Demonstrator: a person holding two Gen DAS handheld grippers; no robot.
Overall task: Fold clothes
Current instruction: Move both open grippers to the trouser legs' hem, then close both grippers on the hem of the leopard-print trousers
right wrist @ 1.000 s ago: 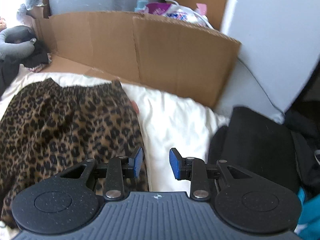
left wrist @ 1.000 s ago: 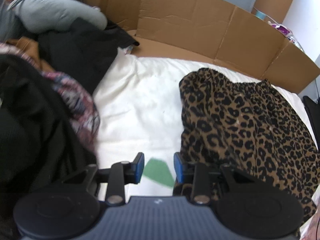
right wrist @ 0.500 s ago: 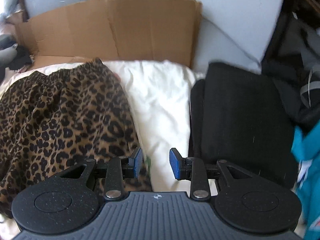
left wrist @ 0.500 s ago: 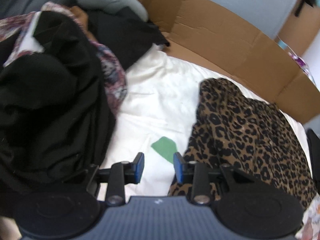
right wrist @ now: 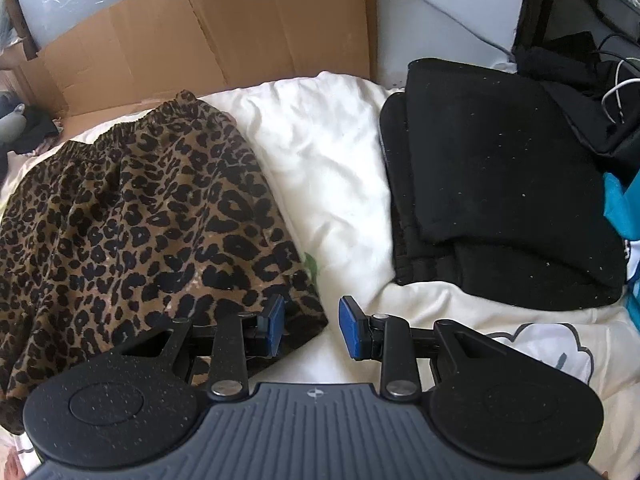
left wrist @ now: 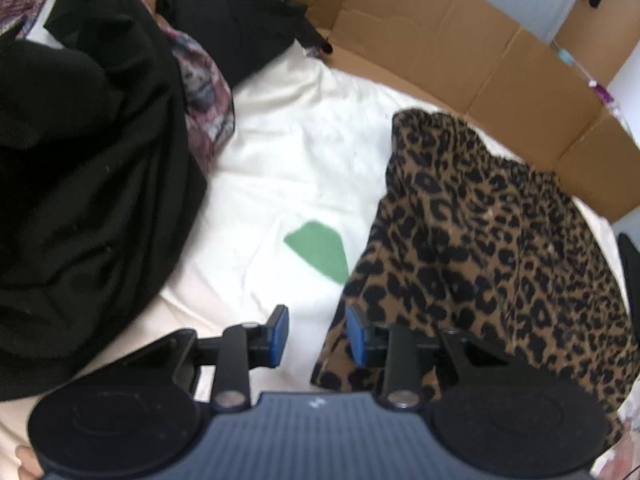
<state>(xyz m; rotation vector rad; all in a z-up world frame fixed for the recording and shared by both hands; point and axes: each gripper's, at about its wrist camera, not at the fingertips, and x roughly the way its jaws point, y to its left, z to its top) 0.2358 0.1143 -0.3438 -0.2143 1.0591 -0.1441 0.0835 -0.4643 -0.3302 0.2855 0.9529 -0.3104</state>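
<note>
A leopard-print skirt [left wrist: 488, 240] is being shown lying flat on the white bedding [left wrist: 288, 168] of a bed, its elastic waistband turned toward the cardboard panel [left wrist: 448, 52] standing along the far edge. The left tongs [left wrist: 317, 336] are being held over the skirt's near left corner, jaws partly parted and gripping nothing; the right-hand blue pad [left wrist: 356, 340] is being seen against the hem, though contact cannot be told. A green patch [left wrist: 320, 248] is being displayed on the bedding just beside that hem. The right tongs [right wrist: 311, 326] are being held over the skirt's [right wrist: 132, 224] near right corner, likewise partly parted and empty. A folded black garment [right wrist: 496, 184] is being shown toward the bed's right edge, and a heap of dark clothes [left wrist: 88, 168] toward its left edge.
</note>
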